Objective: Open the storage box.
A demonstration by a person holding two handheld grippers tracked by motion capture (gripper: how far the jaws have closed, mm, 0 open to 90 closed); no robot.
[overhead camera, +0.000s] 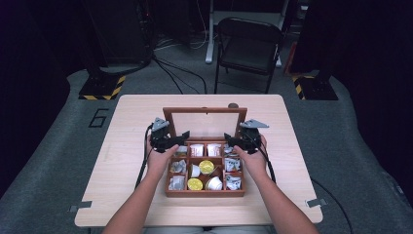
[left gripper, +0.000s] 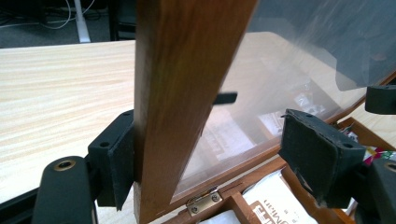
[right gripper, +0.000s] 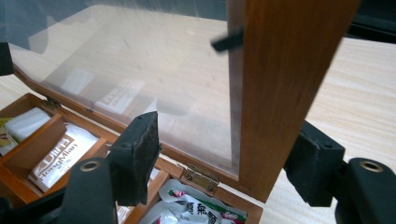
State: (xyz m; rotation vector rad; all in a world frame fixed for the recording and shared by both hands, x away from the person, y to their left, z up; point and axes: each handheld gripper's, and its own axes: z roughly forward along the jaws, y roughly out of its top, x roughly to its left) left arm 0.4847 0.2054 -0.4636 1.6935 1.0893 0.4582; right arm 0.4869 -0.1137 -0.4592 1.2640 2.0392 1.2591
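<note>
Setting: dark room, grey floor, black folding chair [overhead camera: 249, 45] beyond a pale wooden table [overhead camera: 126, 146].

Item: brown wooden compartment box [overhead camera: 204, 191] at table centre, stocked with sachets and foil-topped cups; its glass-paned wooden lid [overhead camera: 204, 122] stands raised on brass hinges [left gripper: 204, 202] at the back edge.

Left gripper [overhead camera: 170, 140]: jaws apart, straddling the lid's left frame rail [left gripper: 182, 93]; outer pad touches the wood, inner pad stands clear behind the glass.

Right gripper [overhead camera: 239, 139]: jaws apart around the right frame rail [right gripper: 285, 88], neither pad pressing.

Step, as judged: taking hold of the lid's two side rails.

Next move, as judged: both jaws pinch evenly, then swing the lid together about the hinges, avoiding twist on the glass.
</note>
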